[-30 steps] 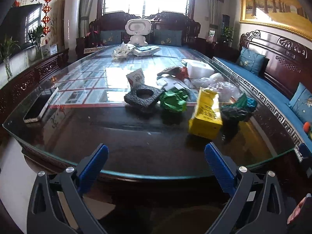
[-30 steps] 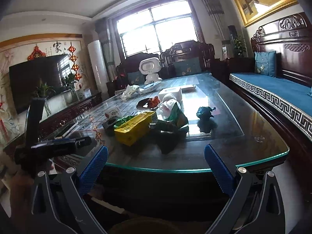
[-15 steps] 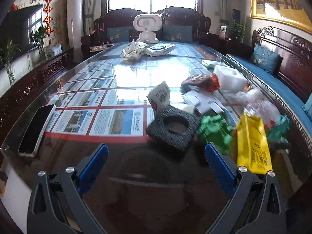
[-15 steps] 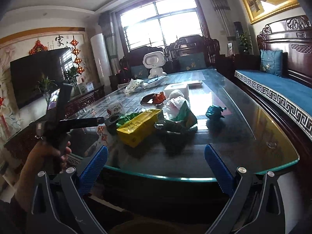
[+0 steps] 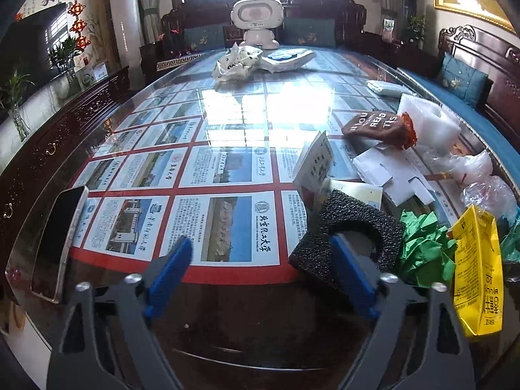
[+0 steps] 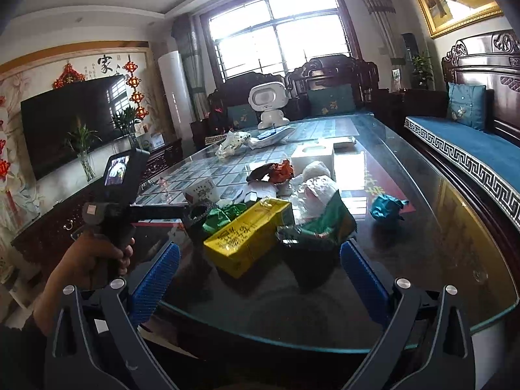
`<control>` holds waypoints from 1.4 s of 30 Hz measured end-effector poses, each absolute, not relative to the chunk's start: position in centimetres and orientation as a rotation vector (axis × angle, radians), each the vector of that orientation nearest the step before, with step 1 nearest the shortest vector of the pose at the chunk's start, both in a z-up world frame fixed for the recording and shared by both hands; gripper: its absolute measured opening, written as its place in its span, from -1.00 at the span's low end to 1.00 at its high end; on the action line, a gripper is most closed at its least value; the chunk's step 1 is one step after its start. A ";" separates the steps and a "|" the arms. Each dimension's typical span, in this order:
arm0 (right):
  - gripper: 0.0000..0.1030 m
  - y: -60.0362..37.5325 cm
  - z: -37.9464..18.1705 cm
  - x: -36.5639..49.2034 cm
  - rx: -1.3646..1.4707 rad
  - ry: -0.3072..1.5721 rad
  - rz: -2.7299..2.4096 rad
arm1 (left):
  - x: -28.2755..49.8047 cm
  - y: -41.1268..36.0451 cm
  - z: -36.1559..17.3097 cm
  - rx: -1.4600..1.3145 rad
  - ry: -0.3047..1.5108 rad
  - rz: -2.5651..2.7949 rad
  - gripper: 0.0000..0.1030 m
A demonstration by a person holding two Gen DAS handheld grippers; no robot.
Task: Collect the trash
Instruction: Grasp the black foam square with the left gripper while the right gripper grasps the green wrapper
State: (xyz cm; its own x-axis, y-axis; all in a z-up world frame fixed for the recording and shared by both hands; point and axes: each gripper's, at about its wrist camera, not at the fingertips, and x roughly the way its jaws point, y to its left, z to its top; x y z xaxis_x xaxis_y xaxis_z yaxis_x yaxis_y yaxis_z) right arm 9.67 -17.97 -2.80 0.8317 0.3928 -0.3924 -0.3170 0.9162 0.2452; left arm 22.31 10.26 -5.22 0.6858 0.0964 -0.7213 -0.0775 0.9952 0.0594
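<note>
left hand-held gripper (image 5: 260, 269), jaws closing, beside black foam piece (image 5: 347, 240)

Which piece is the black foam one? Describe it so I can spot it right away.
On the glass-topped table, find the trash heap at its near right. The black, coarse, square foam block lies at the heap's left edge, beside crumpled green paper. Unlike its neighbours, it has a round hole through its middle.

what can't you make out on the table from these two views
- Left wrist view: the near corner of the black foam piece is covered by a blue finger; contact unclear.
- Left wrist view: the yellow packet hides what lies right of it; the rounded edge of the picture cuts off the rest.
- Right wrist view: the foam piece is mostly behind the left gripper.
- Right wrist view: the teal wad is too small to identify.
</note>
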 end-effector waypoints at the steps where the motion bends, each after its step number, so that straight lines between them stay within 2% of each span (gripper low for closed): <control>1: 0.85 -17.9 -2.8 9.8 0.178 0.453 0.382 | 22.4 10.2 -5.3 0.019 0.813 0.084 0.52; 10: 0.85 -18.0 -2.8 10.5 0.196 0.465 0.398 | 22.9 9.4 -5.6 -0.001 0.836 -0.007 0.46; 11: 0.85 -18.0 -2.9 10.6 0.198 0.469 0.395 | 23.0 9.1 -5.8 0.006 0.836 -0.004 0.38; 12: 0.85 -18.0 -2.9 10.7 0.200 0.471 0.394 | 23.2 8.9 -6.0 0.017 0.844 -0.003 0.18; 15: 0.85 -18.3 -2.9 10.6 0.204 0.473 0.398 | 23.2 8.8 -6.3 -0.019 0.858 -0.051 -0.15; 16: 0.85 -18.3 -2.9 10.6 0.203 0.472 0.396 | 23.1 8.9 -6.2 -0.022 0.858 -0.056 -0.22; 19: 0.85 -18.5 -3.0 10.6 0.204 0.477 0.390 | 22.8 8.7 -6.2 -0.015 0.852 -0.048 -0.25; 21: 0.85 -18.6 -3.1 10.6 0.208 0.480 0.389 | 22.4 9.0 -6.2 -0.034 0.845 -0.061 -0.38; 31: 0.85 -19.4 -3.6 12.7 0.209 0.492 0.335 | 19.9 9.4 -4.8 -0.069 0.804 -0.111 -0.40; 42: 0.79 -20.7 -5.8 19.4 0.228 0.666 0.259 | 18.1 7.9 -3.1 -0.062 0.758 -0.178 -0.40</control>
State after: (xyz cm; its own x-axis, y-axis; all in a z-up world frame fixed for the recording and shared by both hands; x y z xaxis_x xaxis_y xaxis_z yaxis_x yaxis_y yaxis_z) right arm 19.35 -20.71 -5.78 0.7567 0.3077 -0.5769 -0.1631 0.9433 0.2892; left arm 18.14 7.92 -3.12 0.7121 -0.1823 -0.6781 0.1379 0.9832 -0.1195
